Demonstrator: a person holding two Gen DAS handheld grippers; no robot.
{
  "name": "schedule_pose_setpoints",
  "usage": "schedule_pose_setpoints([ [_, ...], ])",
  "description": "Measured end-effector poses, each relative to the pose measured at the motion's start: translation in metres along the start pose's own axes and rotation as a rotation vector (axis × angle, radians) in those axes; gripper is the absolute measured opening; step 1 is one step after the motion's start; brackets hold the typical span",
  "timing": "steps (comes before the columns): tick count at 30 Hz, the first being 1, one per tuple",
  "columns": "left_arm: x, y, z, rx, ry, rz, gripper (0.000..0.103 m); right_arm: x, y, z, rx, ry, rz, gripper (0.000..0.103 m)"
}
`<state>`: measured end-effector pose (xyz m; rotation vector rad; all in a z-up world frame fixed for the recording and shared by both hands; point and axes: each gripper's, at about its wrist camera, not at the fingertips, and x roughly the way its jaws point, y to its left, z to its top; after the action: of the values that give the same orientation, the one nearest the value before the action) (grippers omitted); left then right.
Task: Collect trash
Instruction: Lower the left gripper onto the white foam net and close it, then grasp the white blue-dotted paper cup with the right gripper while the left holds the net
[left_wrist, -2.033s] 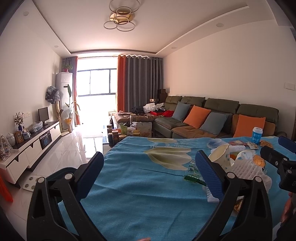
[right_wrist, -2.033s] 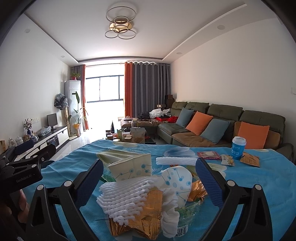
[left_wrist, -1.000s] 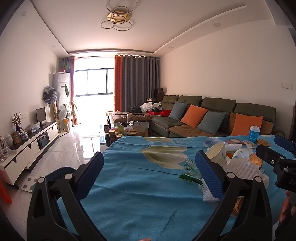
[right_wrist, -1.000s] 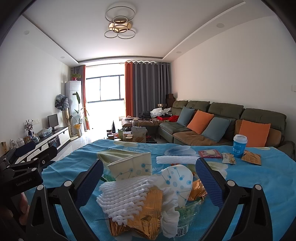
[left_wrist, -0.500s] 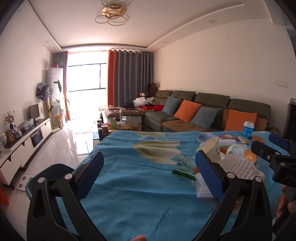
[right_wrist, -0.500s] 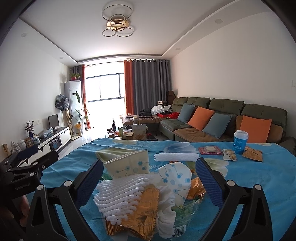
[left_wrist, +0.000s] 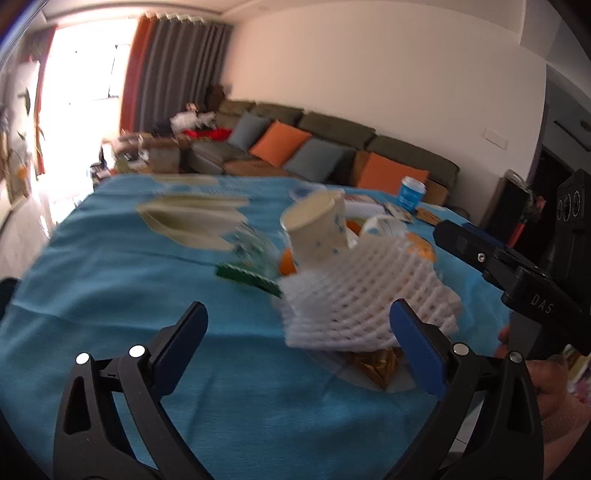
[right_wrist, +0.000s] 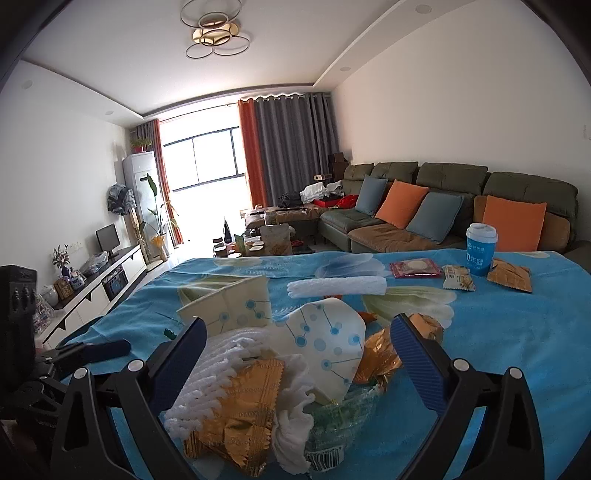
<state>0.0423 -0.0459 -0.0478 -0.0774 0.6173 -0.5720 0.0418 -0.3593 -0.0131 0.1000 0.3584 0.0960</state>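
Note:
A heap of trash lies on the blue tablecloth (left_wrist: 110, 280): white foam netting (left_wrist: 365, 295), a dotted paper cup (left_wrist: 317, 229) on its side, gold wrappers (right_wrist: 240, 402) and a clear plastic piece (right_wrist: 340, 410). My left gripper (left_wrist: 299, 350) is open, its right finger beside the netting, nothing between the pads. My right gripper (right_wrist: 295, 350) is open too, its fingers standing either side of the heap's near end. In the left wrist view the right gripper's finger (left_wrist: 480, 251) reaches in from the right. The left view is blurred.
Farther back on the table lie a white foam roll (right_wrist: 336, 286), a pink packet (right_wrist: 415, 267), small snack wrappers (right_wrist: 509, 278) and a blue lidded cup (right_wrist: 480, 254). A green sofa (right_wrist: 443, 206) with orange cushions runs along the right wall. A hand (left_wrist: 554, 398) holds the right gripper.
My left gripper has swung right and tilted down toward the heap, which now fills the view's middle. The right gripper has stayed almost still over the heap.

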Motion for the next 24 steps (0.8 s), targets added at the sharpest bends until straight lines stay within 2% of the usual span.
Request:
schedule_pose_setpoints([
  [3,0.018,0.000,-0.006,-0.023,0.059,-0.054,0.087,0.005,-0.010,0.001,0.017,0.022,0.030,0.094],
  [5,0.027,0.002,-0.008,-0.047,0.097,-0.111,0.083,0.007,-0.011,-0.001,0.029,0.044,0.053,0.086],
  [7,0.035,0.006,-0.011,-0.074,0.122,-0.163,0.077,0.008,-0.014,-0.003,0.039,0.064,0.075,0.084],
  [10,0.043,0.009,-0.014,-0.105,0.140,-0.224,0.058,0.009,-0.017,-0.004,0.052,0.090,0.106,0.078],
  [12,0.049,0.010,-0.016,-0.108,0.143,-0.219,0.050,0.011,-0.023,-0.004,0.071,0.104,0.125,0.076],
  [17,0.047,0.012,-0.018,-0.120,0.161,-0.239,0.009,0.010,-0.028,-0.005,0.086,0.129,0.154,0.065],
  [19,0.042,0.015,-0.017,-0.124,0.152,-0.242,0.006,0.007,-0.026,-0.006,0.081,0.133,0.156,0.065],
  [24,0.024,0.015,-0.014,-0.119,0.110,-0.252,0.006,0.005,-0.034,-0.007,0.100,0.137,0.155,0.064],
])
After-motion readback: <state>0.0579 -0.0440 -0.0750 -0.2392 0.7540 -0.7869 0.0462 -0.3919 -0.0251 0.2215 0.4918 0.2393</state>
